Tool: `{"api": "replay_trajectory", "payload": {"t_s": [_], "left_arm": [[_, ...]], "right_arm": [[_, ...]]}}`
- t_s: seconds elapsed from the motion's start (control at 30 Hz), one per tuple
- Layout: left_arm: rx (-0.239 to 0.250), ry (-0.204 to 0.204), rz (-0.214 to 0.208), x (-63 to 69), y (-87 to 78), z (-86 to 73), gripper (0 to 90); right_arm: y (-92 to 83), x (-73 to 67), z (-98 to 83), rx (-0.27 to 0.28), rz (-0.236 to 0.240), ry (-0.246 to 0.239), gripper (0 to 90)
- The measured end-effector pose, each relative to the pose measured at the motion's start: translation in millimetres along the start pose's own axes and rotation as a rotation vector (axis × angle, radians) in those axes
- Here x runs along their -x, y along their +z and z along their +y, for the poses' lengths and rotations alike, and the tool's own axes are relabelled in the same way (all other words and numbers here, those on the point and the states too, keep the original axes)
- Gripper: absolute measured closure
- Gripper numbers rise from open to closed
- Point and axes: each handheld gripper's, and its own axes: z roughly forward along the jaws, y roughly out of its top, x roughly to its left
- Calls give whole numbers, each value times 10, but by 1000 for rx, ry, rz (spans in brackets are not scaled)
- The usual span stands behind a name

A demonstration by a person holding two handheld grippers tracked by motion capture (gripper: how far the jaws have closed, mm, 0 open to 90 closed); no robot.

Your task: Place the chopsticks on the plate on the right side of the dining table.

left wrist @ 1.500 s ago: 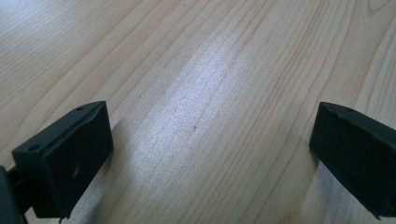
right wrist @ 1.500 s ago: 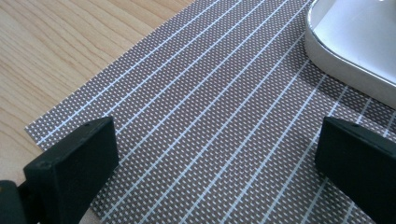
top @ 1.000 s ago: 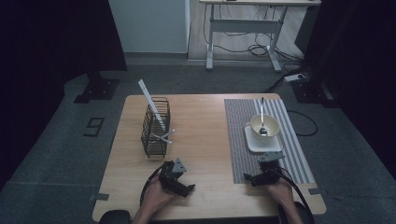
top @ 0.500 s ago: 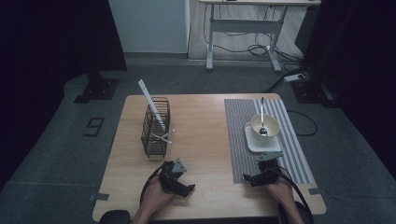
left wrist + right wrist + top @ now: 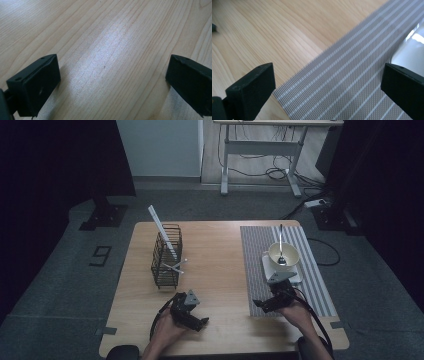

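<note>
My left gripper [image 5: 199,320] rests low over the bare wooden table [image 5: 215,260] near its front edge, in a person's hand. Its jaws stand wide apart over wood grain, so the left gripper [image 5: 112,82] is open and holds nothing. My right gripper [image 5: 260,304] lies at the front left corner of a grey striped placemat [image 5: 312,285]. The right gripper [image 5: 327,87] is open too, over the placemat [image 5: 352,70] edge. A white bowl [image 5: 286,256] with a spoon [image 5: 281,242] in it stands on a white plate [image 5: 270,268] on the mat.
A black wire basket [image 5: 166,256] stands at the table's left, with a long white flat piece [image 5: 160,229] leaning out of it and small white utensils at its side. The plate's glossy rim [image 5: 412,50] is close beside the right jaw.
</note>
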Motion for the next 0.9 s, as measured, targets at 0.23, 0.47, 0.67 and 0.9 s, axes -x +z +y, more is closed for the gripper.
{"api": "replay_trajectory", "payload": {"t_s": [0.23,0.47,0.67,0.9], "left_arm": [[-2,0,0,0,-2,1,0],[-3,0,0,-1,-3,2,0],[-2,0,0,0,-3,2,0],[-2,0,0,0,-3,2,0]], "right_arm": [[-12,-37,228,15,37,-12,0],[4,-88,504,20,71,-13,0],[20,-153,752,31,92,-44,0],[60,-231,1008,45,138,-78,5]]}}
